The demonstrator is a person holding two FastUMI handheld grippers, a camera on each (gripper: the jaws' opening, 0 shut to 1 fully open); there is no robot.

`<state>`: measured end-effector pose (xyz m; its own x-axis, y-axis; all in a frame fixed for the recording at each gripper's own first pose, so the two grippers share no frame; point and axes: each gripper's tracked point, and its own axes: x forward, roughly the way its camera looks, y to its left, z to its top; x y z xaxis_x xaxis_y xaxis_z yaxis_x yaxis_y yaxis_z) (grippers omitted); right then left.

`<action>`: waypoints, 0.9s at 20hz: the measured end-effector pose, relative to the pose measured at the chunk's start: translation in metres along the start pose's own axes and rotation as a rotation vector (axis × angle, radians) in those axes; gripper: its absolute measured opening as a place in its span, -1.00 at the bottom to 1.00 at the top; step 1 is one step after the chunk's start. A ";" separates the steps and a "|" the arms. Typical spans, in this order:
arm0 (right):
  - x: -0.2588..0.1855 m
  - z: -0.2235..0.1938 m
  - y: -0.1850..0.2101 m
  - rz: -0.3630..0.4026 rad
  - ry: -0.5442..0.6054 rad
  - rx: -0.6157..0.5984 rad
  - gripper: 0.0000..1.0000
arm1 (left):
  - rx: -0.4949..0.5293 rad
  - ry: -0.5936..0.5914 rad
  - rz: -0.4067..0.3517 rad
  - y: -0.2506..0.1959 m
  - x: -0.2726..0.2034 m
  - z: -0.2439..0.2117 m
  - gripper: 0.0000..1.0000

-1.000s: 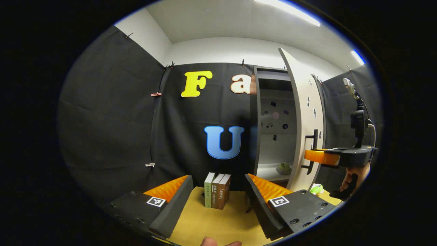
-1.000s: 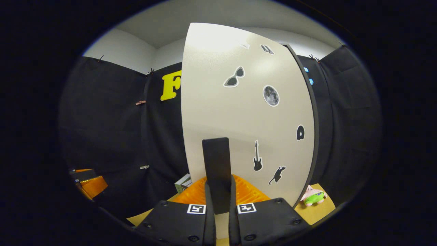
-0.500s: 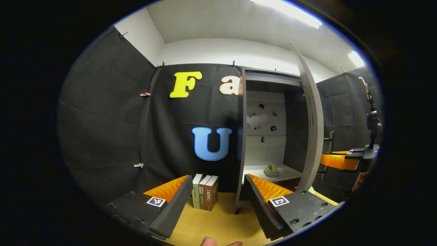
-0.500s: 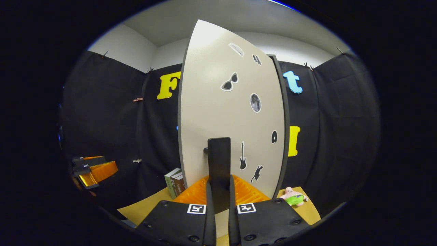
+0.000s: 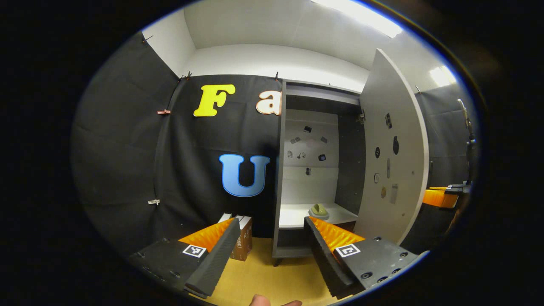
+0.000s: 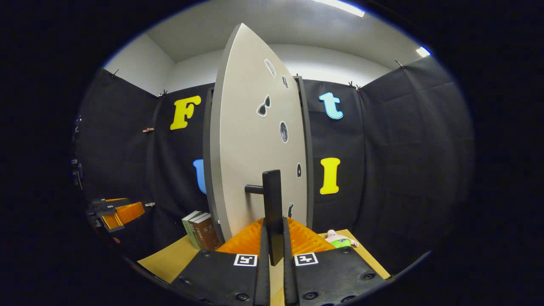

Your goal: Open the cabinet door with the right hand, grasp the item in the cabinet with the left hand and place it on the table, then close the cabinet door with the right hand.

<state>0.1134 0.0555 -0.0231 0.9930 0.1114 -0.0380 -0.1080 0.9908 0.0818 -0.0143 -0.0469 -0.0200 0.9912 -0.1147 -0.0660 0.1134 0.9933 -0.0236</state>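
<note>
We see the right tool [image 6: 273, 250] clamped with both fingers on the black bar handle [image 6: 272, 204] of the pale grey cabinet door [image 6: 250, 140], which stands swung wide open and carries small dark stickers. In the left gripper view the tall grey cabinet [image 5: 280, 170] shows its white interior, and the item, a small olive-green rounded object [image 5: 318, 209], sits on the white lower shelf [image 5: 293, 217] inside. The left tool [image 5: 272, 250] hangs over the yellow wooden worktop [image 5: 272, 280] in front of the cabinet, fingers well apart and holding nothing. We note a few upright books [image 6: 199, 229] on the worktop just left of the cabinet, and a small pink-and-green plush toy [image 6: 340, 240] on the worktop to its right.
</note>
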 end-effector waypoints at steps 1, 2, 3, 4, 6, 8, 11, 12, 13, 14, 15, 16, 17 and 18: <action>-0.003 0.000 -0.002 -0.006 -0.002 0.000 -0.66 | -0.005 0.002 -0.002 0.000 0.001 -0.001 0.93; -0.004 0.001 -0.005 -0.010 -0.002 -0.004 -0.66 | -0.008 0.004 -0.006 -0.001 0.001 -0.002 0.93; -0.005 0.002 -0.008 -0.018 0.000 -0.009 -0.66 | -0.008 0.008 -0.007 -0.001 0.002 -0.003 0.89; -0.006 -0.001 -0.012 -0.029 0.005 -0.012 -0.67 | -0.007 0.012 -0.007 -0.001 0.001 -0.004 0.89; -0.008 0.000 -0.020 -0.059 0.003 -0.008 -0.67 | -0.011 0.018 -0.007 -0.001 0.002 -0.006 0.89; -0.008 0.000 -0.023 -0.092 0.000 0.008 -0.67 | -0.016 0.020 -0.014 -0.003 0.002 -0.006 0.89; -0.011 0.000 -0.033 -0.125 0.001 0.017 -0.69 | -0.012 0.024 -0.026 -0.007 0.006 -0.007 0.89; -0.013 0.000 -0.041 -0.138 -0.001 0.017 -0.72 | -0.012 0.025 -0.029 -0.009 0.007 -0.006 0.89; -0.015 0.001 -0.048 -0.157 -0.002 0.017 -0.75 | -0.013 0.027 -0.034 -0.011 0.008 -0.008 0.89; -0.016 0.001 -0.054 -0.178 -0.006 0.019 -0.77 | -0.017 0.029 -0.040 -0.014 0.010 -0.008 0.89; -0.018 0.002 -0.059 -0.199 -0.009 0.027 -0.77 | -0.021 0.033 -0.047 -0.018 0.012 -0.009 0.89; -0.016 0.003 -0.062 -0.217 -0.015 0.038 -0.78 | -0.025 0.037 -0.055 -0.022 0.015 -0.010 0.89; -0.015 0.003 -0.061 -0.224 -0.016 0.058 -0.78 | -0.027 0.042 -0.066 -0.028 0.018 -0.012 0.89; -0.014 0.002 -0.056 -0.219 -0.014 0.084 -0.78 | -0.028 0.047 -0.078 -0.034 0.022 -0.013 0.89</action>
<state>0.1056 -0.0020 -0.0248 0.9929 -0.1077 -0.0498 0.1142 0.9812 0.1553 0.0027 -0.0831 -0.0335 0.9752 -0.1927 -0.1092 0.1872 0.9806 -0.0586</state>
